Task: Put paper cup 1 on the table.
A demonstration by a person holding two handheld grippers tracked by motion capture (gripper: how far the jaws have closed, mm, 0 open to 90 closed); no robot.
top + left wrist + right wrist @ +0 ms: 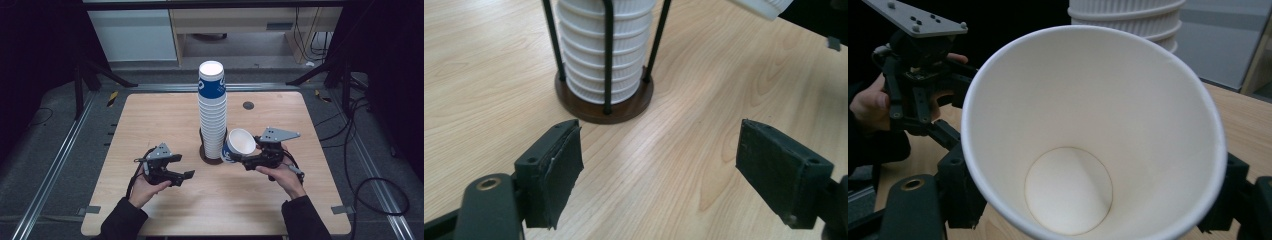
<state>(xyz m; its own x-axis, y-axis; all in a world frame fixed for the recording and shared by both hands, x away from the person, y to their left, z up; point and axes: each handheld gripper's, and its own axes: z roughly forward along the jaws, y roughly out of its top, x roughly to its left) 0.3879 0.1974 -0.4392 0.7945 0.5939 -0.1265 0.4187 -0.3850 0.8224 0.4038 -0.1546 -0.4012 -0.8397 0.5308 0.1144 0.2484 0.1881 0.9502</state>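
Clearly the right gripper [245, 161] is clamped on a single paper cup [237, 145], its two black jaws pressing the cup's sides; in the right gripper view the white inside of that cup [1088, 135] faces the camera, mouth open and base at the bottom. In the high view the cup sits tilted, its mouth turned up and toward the right, its blue lower wall just beside the foot of the tall stack of cups [212, 112] that stands upright in a wire holder [204, 150] at the middle of the bench [150, 125]. The relation that matters is this: the stack's open top [211, 69] lies well above and slightly to the far left of the held cup, and the stack's long axis is vertical while the cup's axis leans. To nest it, I judge the cup would have to be raised past the whole column and brought upright over that rim. The left gripper [181, 175] hovers over the near left of the bench with its jaws spread wide and nothing between them; its own view shows the holder's dark round base [604, 107] a little beyond it.
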